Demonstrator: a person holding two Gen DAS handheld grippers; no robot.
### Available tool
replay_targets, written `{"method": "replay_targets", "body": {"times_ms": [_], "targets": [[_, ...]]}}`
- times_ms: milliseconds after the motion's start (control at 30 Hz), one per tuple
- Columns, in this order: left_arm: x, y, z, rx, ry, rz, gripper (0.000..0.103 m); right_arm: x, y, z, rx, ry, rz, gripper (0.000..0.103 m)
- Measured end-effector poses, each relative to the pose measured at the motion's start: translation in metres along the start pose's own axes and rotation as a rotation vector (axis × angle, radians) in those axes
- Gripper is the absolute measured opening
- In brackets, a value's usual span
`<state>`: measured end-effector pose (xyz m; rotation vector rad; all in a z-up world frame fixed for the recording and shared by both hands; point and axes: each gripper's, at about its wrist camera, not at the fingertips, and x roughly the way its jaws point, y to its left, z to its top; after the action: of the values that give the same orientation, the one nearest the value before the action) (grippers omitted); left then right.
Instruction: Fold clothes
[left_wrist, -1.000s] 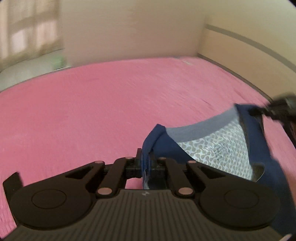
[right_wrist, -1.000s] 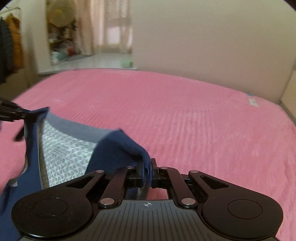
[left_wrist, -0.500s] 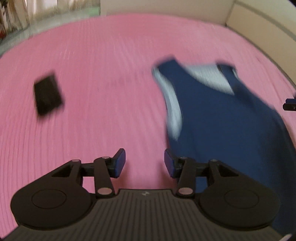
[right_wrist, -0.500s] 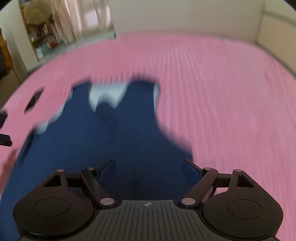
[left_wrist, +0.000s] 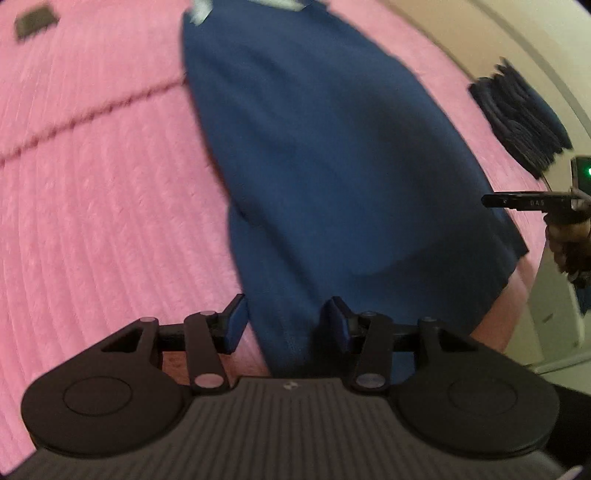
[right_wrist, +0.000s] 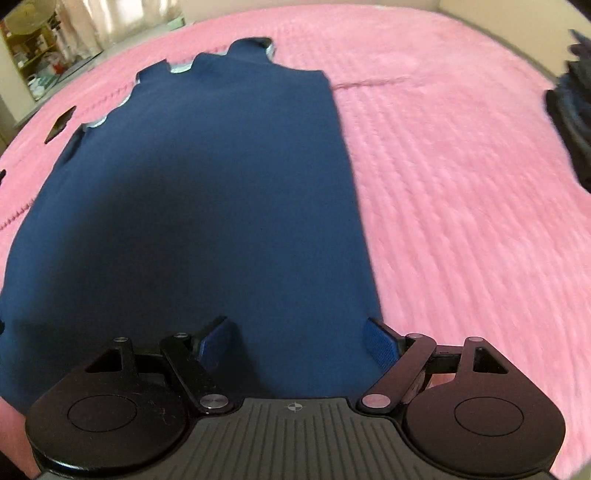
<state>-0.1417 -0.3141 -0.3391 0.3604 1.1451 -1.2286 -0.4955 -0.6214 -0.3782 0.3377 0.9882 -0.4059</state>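
A navy sleeveless top (left_wrist: 332, 147) lies spread flat on the pink bed cover (left_wrist: 92, 184), neckline far, hem near. My left gripper (left_wrist: 286, 314) hovers open over the hem's left part; cloth lies under the gap and the pads do not press it. In the right wrist view the same top (right_wrist: 203, 184) fills the left half, with grey trim (right_wrist: 179, 68) at the armholes. My right gripper (right_wrist: 297, 332) stands wide open above the hem's right corner, holding nothing. One finger of that gripper (left_wrist: 517, 201) and a person's hand (left_wrist: 569, 240) show at the left wrist view's right edge.
A pile of dark folded clothes (left_wrist: 517, 110) sits at the bed's right edge, also seen as a dark pile (right_wrist: 569, 122). A small dark flat object (right_wrist: 61, 123) lies far left on the cover (right_wrist: 461, 184). Shelves (right_wrist: 29, 55) stand beyond the bed.
Both grippers let go of the top's shoulder straps and opened. They drew back to the hem end and tilted down; the top dropped from hanging to lying flat.
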Motion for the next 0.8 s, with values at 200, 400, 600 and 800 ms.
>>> {"method": "replay_targets", "body": {"times_ms": [200,400,600,800], "targets": [[-0.013,0.004,-0.022,0.055,-0.081,-0.061,0.040,-0.009,0.008,-0.040,0.003,-0.072,-0.072,0.081],[-0.019,0.007,-0.048,0.130,-0.202,-0.062,0.039,0.002,0.004,-0.066,-0.009,-0.247,-0.042,0.081],[-0.025,0.002,-0.062,0.042,-0.278,-0.047,0.031,-0.010,-0.015,-0.075,0.010,-0.336,0.065,0.081],[-0.036,-0.019,-0.084,-0.044,-0.235,0.003,0.035,-0.039,-0.034,-0.094,0.034,-0.275,0.140,0.081]]}}
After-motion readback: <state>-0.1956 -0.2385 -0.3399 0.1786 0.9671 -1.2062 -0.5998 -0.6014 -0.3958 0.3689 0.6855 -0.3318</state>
